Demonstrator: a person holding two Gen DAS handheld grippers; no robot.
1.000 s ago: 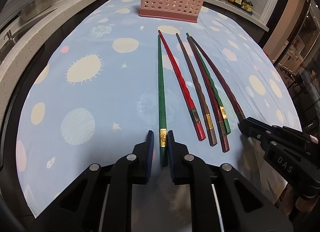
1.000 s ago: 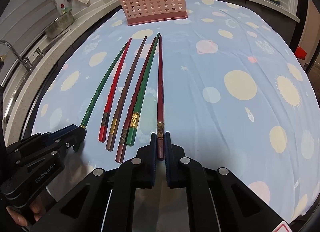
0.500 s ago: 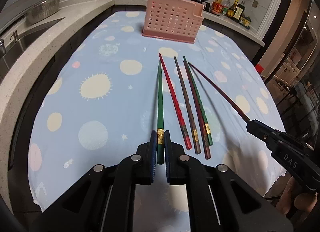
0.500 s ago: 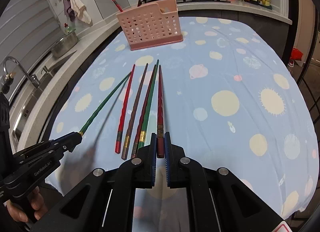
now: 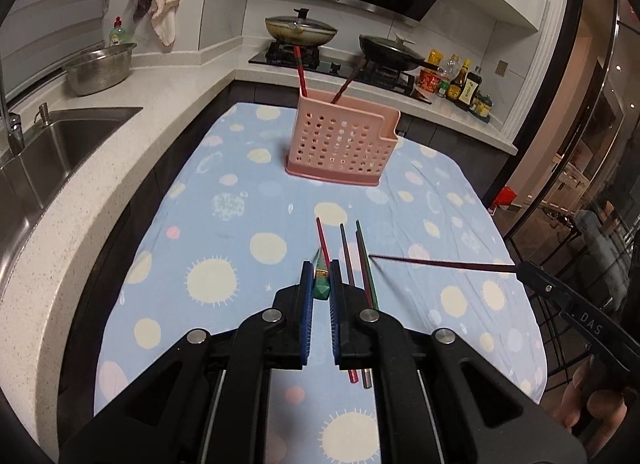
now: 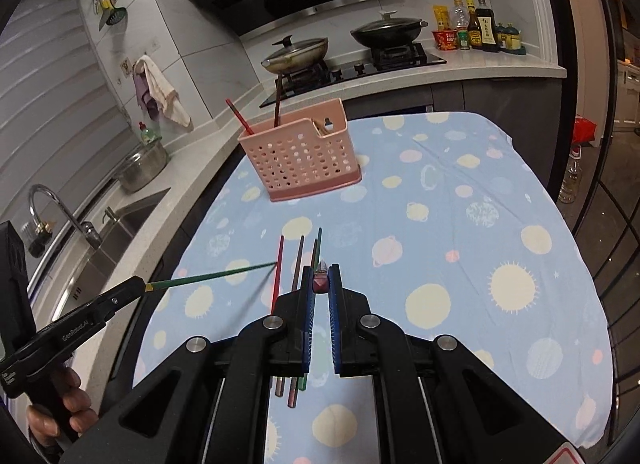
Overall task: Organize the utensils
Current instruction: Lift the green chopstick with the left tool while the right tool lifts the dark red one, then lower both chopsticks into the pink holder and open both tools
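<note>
My left gripper (image 5: 320,264) is shut on a green chopstick (image 5: 321,289), which points away from me above the cloth. In the right wrist view that green chopstick (image 6: 216,275) sticks out of the left gripper (image 6: 140,285) at the left. The right gripper (image 6: 321,268) is shut on a dark red chopstick (image 6: 320,284). It shows as a thin rod (image 5: 440,263) from the right gripper (image 5: 520,267) in the left wrist view. Several more chopsticks (image 5: 348,260) (image 6: 297,260) lie side by side on the blue spotted tablecloth (image 5: 240,232). A pink perforated holder (image 5: 342,144) (image 6: 300,152) stands at the far end with two chopsticks in it.
A sink (image 5: 60,144) and a steel bowl (image 5: 100,68) lie along the counter to the left. Two lidded pans (image 5: 300,30) sit on the stove behind the holder, sauce bottles (image 5: 460,84) to their right. A person's hand (image 6: 60,404) grips the left handle.
Both grippers have risen with their chopsticks, lifting them off the cloth. The views now look higher, toward the holder and stove. The other chopsticks stay where they were.
</note>
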